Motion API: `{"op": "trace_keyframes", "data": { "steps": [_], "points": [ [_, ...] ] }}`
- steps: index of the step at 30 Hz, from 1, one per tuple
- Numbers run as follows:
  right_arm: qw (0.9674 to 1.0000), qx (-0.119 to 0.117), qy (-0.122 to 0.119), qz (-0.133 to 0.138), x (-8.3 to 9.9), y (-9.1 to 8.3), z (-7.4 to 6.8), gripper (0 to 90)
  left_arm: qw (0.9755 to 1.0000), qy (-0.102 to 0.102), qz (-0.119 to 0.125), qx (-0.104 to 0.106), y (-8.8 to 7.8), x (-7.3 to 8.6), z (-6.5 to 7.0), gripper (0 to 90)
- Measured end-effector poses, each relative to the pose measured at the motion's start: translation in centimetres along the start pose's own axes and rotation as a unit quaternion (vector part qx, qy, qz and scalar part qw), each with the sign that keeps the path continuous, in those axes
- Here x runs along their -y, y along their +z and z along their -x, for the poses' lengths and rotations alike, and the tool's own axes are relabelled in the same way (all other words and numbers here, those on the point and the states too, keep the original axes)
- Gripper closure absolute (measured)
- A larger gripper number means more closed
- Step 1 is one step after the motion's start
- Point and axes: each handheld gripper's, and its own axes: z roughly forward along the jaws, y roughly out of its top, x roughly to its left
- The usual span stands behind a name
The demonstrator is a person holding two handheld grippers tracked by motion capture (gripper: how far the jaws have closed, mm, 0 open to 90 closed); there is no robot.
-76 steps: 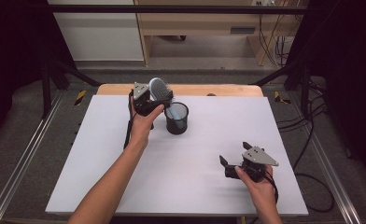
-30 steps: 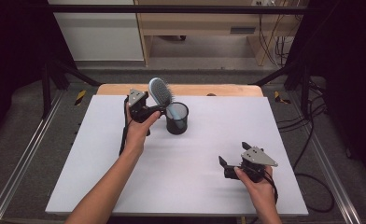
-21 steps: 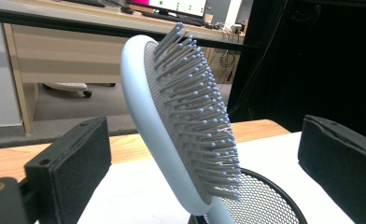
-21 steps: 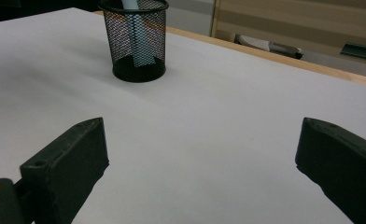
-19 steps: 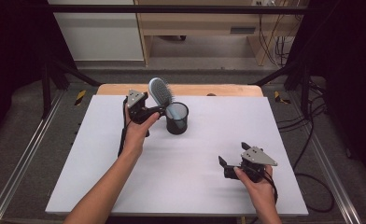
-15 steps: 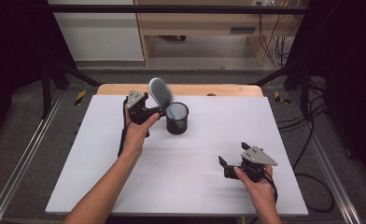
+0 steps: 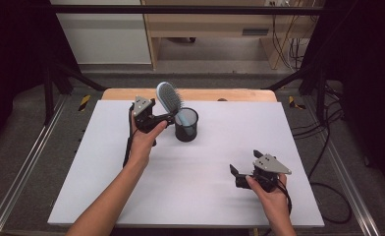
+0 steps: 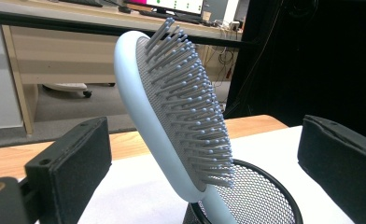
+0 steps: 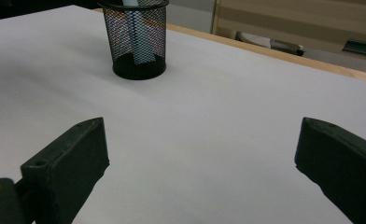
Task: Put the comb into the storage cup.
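Left gripper: we see it near the far-left part of the bench, jaws spread wide on either side of the hairbrush and touching nothing; 2.5 s ago it sat closer over the cup with the brush head at its jaws, and it has since drawn back toward the left edge.
Hairbrush: we find it standing handle-down in the black mesh cup, its bristled head leaning out over the rim toward the far-left corner; in the left gripper view the head rises free between the open jaws.
What that means: we judge the brush is delivered and let go, so the placing looks done and only the retreat is left.
Right gripper: we see it resting near the front-right corner, jaws apart and empty, unmoved across the last seconds.
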Motion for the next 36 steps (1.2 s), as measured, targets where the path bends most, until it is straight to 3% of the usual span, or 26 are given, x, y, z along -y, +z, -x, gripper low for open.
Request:
{"op": "trace_keyframes", "data": {
  "steps": [5, 18, 24, 28, 36],
  "points": [
    [1.0, 0.0, -0.001, -0.001, 0.0, 0.0, 0.0, 3.2, 1.0, -0.001, -0.006, -0.005, -0.5, 0.0, 0.2, 2.8],
    [1.0, 0.001, -0.002, -0.009, 0.0, 0.0, 0.1, 3.3, 0.9998, 0.013, -0.008, 0.009, -1.5, -0.4, 0.5, 2.2],
    [0.9999, -0.002, 0.005, -0.012, 0.0, 0.0, 0.2, 3.3, 0.9998, 0.014, -0.002, 0.015, -1.9, -0.8, 0.4, 2.2],
    [0.9993, -0.017, 0.024, -0.022, 0.1, 0.1, 0.5, 3.4, 0.9997, 0.015, 0.004, 0.021, -2.2, -1.2, 0.3, 2.1],
    [0.9993, -0.02, 0.025, -0.02, 0.1, 0.0, 0.6, 3.3, 0.9995, 0.017, 0.009, 0.025, -2.9, -1.6, 0.0, 1.9]
  ]
}}
